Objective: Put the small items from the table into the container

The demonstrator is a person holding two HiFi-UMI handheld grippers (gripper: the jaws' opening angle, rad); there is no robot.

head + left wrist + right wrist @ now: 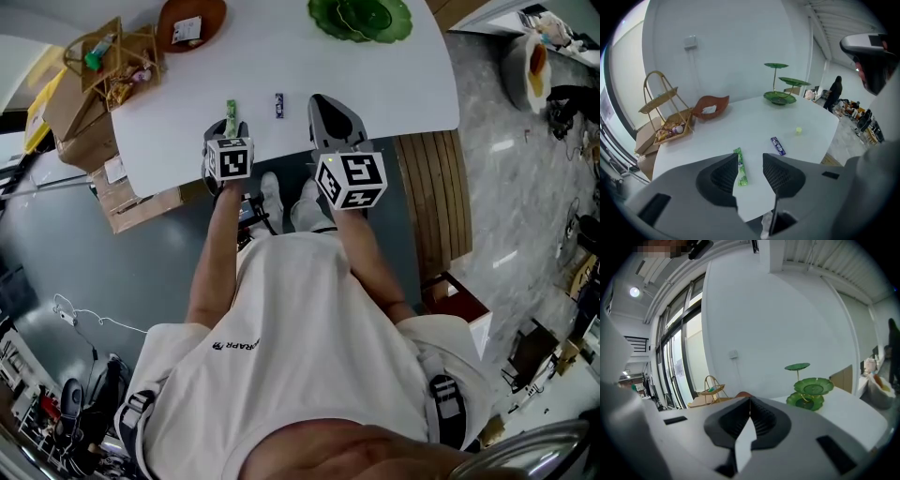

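A green stick packet (740, 167) lies on the white table (281, 56) near its front edge, just ahead of my left gripper (750, 161), whose jaws stand open with nothing between them. In the head view the green stick packet (231, 110) shows right above the left gripper (230, 128). A small blue packet (777, 146) lies to its right, with a tiny yellow-green piece (798, 131) farther right. My right gripper (323, 105) hovers over the table edge beside the blue packet (279, 105). Seen in its own view, the right gripper (750, 402) is shut and empty.
A brown leaf-shaped bowl (190, 22) holding a white item sits at the back left, and beside it a wicker two-tier basket (108, 61) holds small things. A green tiered stand (361, 17) is at the back right. Cardboard boxes (131, 197) stand below the table's left edge.
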